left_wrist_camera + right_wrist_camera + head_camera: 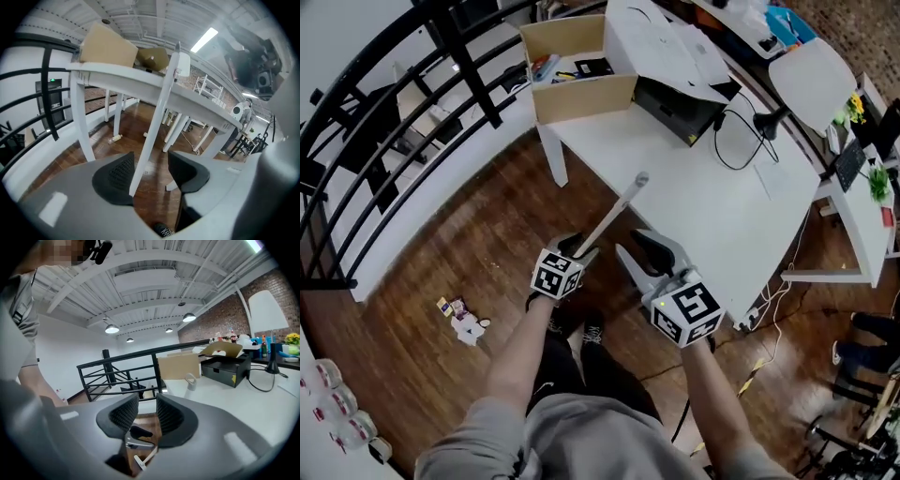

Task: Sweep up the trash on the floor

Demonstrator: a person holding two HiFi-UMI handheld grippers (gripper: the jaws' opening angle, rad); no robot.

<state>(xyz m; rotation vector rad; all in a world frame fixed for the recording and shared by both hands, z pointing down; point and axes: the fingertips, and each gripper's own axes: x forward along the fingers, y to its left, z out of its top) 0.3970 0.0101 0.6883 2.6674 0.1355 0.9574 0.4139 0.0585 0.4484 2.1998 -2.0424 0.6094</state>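
A long white handle (614,216) with a grey hanging loop at its top rises from the floor toward the white table's edge. My left gripper (578,249) is around its lower part. In the left gripper view the handle (157,108) runs between the jaws of the left gripper (150,157); it rests beside the left pad, with a clear gap to the right pad, so the jaws stand open. My right gripper (630,246) hovers just right of it, open and empty (146,399). Small scraps of trash (464,321) lie on the wood floor to the left.
The white table (703,206) carries a cardboard box (572,75), a black box (680,108) and cables. A black railing (394,84) curves along the left. A bottle (115,138) lies under the table. The person's shoes (591,333) are below the grippers.
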